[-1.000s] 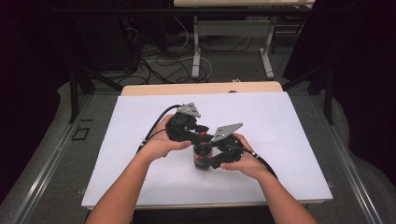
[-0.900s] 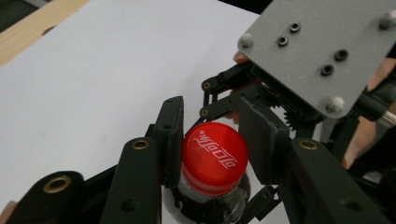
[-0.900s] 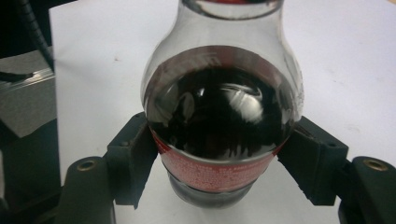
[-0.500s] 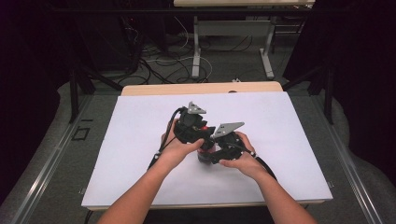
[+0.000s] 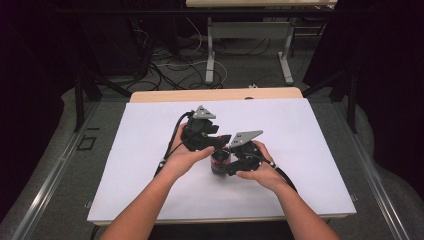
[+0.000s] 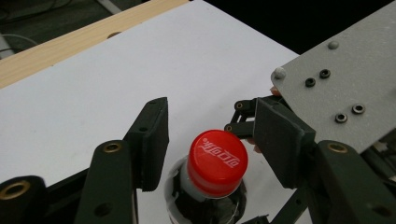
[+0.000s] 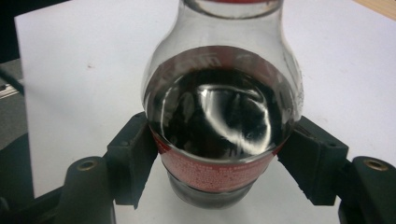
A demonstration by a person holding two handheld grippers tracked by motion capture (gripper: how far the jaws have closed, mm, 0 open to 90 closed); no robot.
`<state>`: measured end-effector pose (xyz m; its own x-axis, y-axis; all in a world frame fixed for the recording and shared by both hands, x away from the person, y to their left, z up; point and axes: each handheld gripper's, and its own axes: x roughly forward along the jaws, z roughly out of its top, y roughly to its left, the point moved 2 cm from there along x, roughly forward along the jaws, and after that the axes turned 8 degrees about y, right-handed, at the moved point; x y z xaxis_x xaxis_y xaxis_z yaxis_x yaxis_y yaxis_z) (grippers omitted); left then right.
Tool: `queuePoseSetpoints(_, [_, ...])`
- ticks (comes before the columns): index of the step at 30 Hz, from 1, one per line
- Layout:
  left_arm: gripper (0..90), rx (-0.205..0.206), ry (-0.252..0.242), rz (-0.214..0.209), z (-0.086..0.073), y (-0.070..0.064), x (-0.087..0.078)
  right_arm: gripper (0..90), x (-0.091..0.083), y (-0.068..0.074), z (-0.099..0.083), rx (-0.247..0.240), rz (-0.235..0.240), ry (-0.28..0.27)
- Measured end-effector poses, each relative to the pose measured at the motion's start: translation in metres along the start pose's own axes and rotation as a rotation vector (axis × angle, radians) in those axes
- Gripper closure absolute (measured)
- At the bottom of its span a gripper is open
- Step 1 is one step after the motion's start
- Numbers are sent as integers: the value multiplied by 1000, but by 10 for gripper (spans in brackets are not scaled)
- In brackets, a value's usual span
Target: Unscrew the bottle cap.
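Fingers of both grippers meet mid-frame over the white table (image 5: 310, 150). Left gripper (image 6: 210, 135) stands wide around the red cap (image 6: 217, 161); I should close squarely, then twist. Right gripper (image 7: 224, 163) squeezes the bottle (image 7: 219, 121), center frame; keep it tight.

From my remote station, overhead light brightens the white sheeted table (image 5: 300, 150) while the surrounding room sinks into darkness. Glare streaks the clear plastic bottle of dark cola (image 7: 222, 126), and the nearest black jaws blur softly.
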<state>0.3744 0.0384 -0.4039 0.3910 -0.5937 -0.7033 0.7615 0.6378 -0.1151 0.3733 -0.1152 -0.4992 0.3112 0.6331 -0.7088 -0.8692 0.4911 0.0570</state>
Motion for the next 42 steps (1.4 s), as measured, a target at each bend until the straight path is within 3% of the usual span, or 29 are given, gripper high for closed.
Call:
queuePoseSetpoints(2, [453,30,22,-46,-1,5,-4,307,-1,1,0,2,10,9])
queuePoseSetpoints(3, [451,26,34,-64,-1,5,-5,307,-1,1,1,-11,16,-4])
queuePoseSetpoints(5, [453,70,40,-96,-2,8,-6,307,-2,2,1,-19,24,-6])
queuePoseSetpoints(8, [478,129,51,-181,-3,14,-8,307,-2,3,1,-30,48,-10])
queuePoseSetpoints(10, [504,119,50,-194,-4,15,-7,306,-2,5,2,-50,76,-7])
queuePoseSetpoints(12, [520,149,64,-239,-4,17,-8,306,-1,6,1,-57,91,-9])
queuePoseSetpoints(15, [522,178,86,-266,-6,17,-5,306,-2,8,1,-70,109,4])
queuePoseSetpoints(16, [520,207,105,-294,-6,17,-3,306,-3,9,1,-67,117,4])
queuePoseSetpoints(20, [531,223,113,-301,-8,16,0,306,-3,9,1,-74,127,4])
queuePoseSetpoints(26, [605,230,122,-276,-8,16,2,306,-1,10,1,-72,120,-4])
queuePoseSetpoints(29, [608,210,114,-242,-8,13,2,306,-1,9,1,-63,107,11])
queuePoseSetpoints(32, [610,172,102,-189,-9,10,4,307,0,7,1,-41,81,11])
queuePoseSetpoints(42, [612,5,8,53,-9,-9,15,308,1,3,2,2,-17,9])
